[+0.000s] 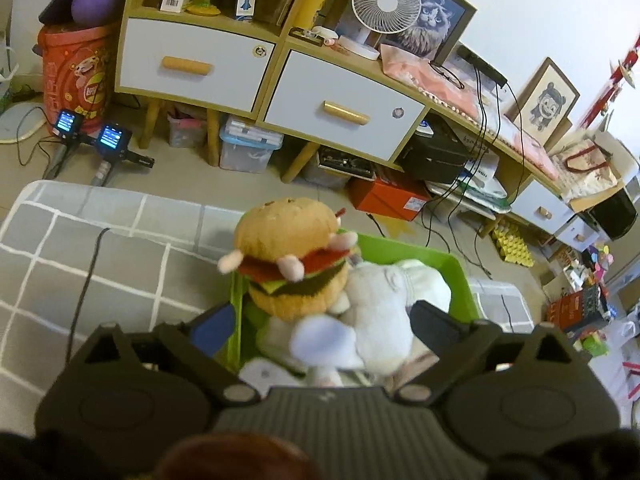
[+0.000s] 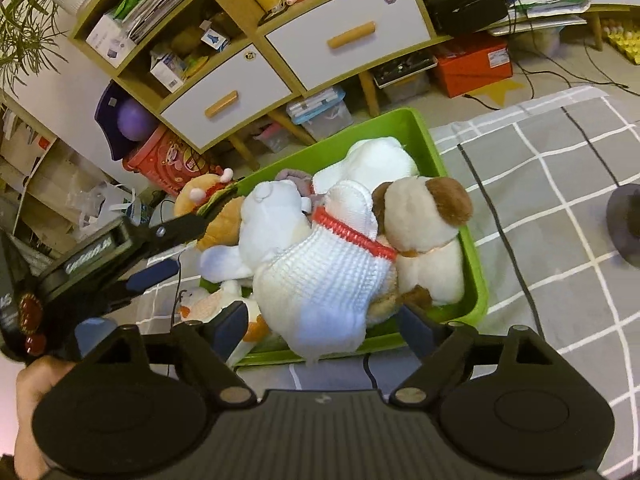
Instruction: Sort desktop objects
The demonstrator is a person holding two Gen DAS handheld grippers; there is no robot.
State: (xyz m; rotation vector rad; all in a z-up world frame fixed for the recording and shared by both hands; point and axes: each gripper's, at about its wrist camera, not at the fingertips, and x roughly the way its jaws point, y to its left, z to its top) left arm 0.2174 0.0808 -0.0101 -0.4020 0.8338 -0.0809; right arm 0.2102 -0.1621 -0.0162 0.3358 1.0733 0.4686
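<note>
Hovering over a green bin (image 2: 460, 184) heaped with plush toys on a grey checked cloth (image 2: 560, 200), both grippers (image 1: 320, 320) (image 2: 320, 320) stand spread and empty; the burger toy (image 1: 292, 256) perches at the edge, so nudging it inward looks wise.

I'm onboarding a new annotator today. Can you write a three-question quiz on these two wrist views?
1. True or false: the hamburger plush sits at an end of the green bin.
2. What colour is the knitted white toy's collar?
3. The brown-eared puppy plush is: A) on the quilt; B) in the bin; C) on the shelf.

Key: 1 true; 2 red; 3 B.
</note>
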